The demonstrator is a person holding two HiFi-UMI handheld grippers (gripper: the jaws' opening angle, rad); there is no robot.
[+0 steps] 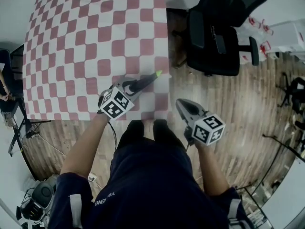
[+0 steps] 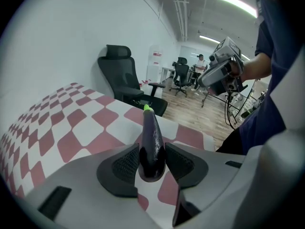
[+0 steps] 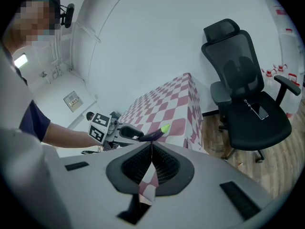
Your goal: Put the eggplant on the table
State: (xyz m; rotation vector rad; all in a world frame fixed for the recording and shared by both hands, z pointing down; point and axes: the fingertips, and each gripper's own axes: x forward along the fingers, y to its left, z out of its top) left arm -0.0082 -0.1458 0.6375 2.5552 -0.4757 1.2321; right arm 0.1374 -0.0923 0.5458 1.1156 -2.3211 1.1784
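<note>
A dark purple eggplant (image 1: 147, 81) with a green stem tip is held by its blunt end in my left gripper (image 1: 136, 86), just above the near right corner of the red-and-white checkered table (image 1: 95, 32). In the left gripper view both pads press the eggplant (image 2: 151, 142), whose stem points away over the cloth (image 2: 71, 123). My right gripper (image 1: 180, 104) hangs off the table's right side over the wooden floor. Its pads meet with nothing between them (image 3: 151, 159). The right gripper view shows the eggplant (image 3: 153, 134) and the left gripper (image 3: 119, 130) beyond.
A black office chair (image 1: 214, 32) stands right of the table on the wooden floor (image 1: 248, 104). Cables and a stand (image 1: 21, 128) lie at the table's near left. The person's legs are close to the near table edge.
</note>
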